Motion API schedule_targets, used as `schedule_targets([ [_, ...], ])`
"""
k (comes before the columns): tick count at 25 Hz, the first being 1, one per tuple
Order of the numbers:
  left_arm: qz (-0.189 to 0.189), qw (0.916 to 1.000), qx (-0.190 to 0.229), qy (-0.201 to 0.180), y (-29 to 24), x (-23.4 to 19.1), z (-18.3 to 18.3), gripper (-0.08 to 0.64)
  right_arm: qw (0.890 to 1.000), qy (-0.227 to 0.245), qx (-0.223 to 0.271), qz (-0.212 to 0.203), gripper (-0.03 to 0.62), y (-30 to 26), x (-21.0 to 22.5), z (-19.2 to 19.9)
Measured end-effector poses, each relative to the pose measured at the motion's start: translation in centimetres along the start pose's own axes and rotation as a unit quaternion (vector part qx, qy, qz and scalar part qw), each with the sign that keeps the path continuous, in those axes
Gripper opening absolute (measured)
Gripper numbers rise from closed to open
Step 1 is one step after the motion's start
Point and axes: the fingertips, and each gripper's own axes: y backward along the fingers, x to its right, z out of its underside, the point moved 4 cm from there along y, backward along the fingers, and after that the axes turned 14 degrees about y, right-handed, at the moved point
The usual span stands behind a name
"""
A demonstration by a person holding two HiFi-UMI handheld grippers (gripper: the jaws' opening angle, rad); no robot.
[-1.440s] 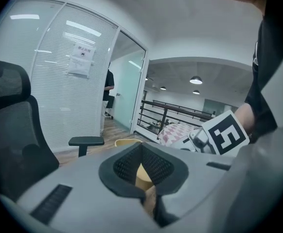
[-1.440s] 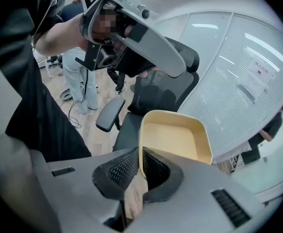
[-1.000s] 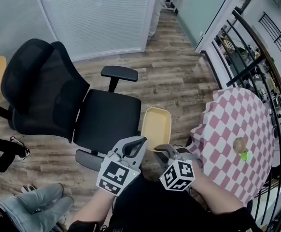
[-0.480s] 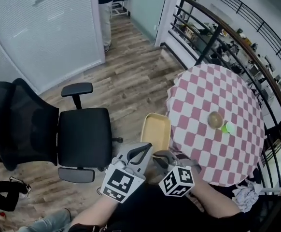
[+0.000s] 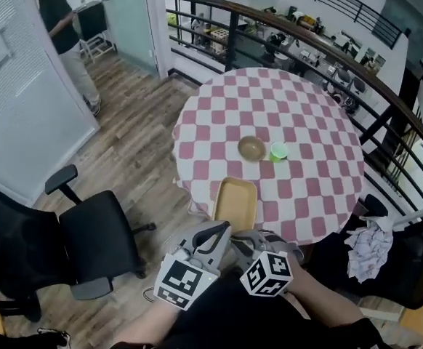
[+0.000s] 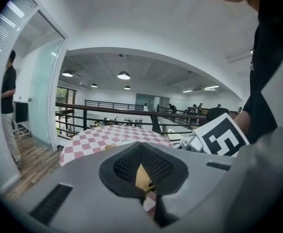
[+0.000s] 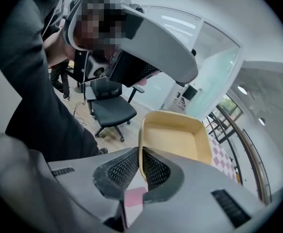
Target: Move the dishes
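Observation:
A shallow yellow tray point(image 5: 235, 203) hangs in front of me, its far end over the near edge of the round pink-and-white checkered table point(image 5: 306, 122). My left gripper point(image 5: 215, 233) is shut on the tray's near rim; in the left gripper view only a yellow sliver point(image 6: 142, 177) shows between the pads. My right gripper point(image 5: 247, 236) is shut on the same rim beside it, and the right gripper view shows the whole empty tray point(image 7: 175, 137) beyond the jaws. A brown bowl point(image 5: 251, 148) and a small green cup point(image 5: 278, 151) stand side by side mid-table.
A black office chair point(image 5: 88, 242) stands on the wood floor to the left. A dark railing point(image 5: 270, 20) curves behind the table. A person point(image 5: 59, 27) stands at the far left by a glass wall. A crumpled white cloth point(image 5: 368, 244) lies on a dark seat at right.
The view has swung from the office chair and floor round to the table. The tray, held in both grippers, has come along and now reaches the table's near edge.

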Motion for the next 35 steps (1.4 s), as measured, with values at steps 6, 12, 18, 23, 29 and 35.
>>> schedule_targets([
  [6,0.065,0.9973,-0.021,-0.028,-6.1,5.0,-0.6,0.005,0.994,-0.083,-0.047,0.046,0.034,4.1,-0.4,8.3],
  [12,0.112,0.9920,-0.040,-0.044,-11.2,6.1,-1.4,0.005,0.983,-0.145,-0.087,0.076,0.034,5.6,0.7,13.8],
  [18,0.167,0.9828,-0.056,-0.055,-16.7,4.8,-3.0,0.005,0.961,-0.225,-0.130,0.097,0.034,5.3,3.7,18.7],
  [23,0.202,0.9749,-0.074,-0.058,-18.8,2.8,-4.0,0.005,0.938,-0.293,-0.159,0.099,0.034,3.0,7.2,23.3],
  [29,0.191,0.9767,-0.087,-0.046,-21.1,-0.3,-4.4,0.005,0.922,-0.322,-0.194,0.096,0.034,-0.3,11.7,28.3],
  [35,0.158,0.9833,-0.085,-0.030,-22.9,-1.1,-4.8,0.005,0.917,-0.348,-0.185,0.068,0.034,-2.5,13.7,30.8],
])
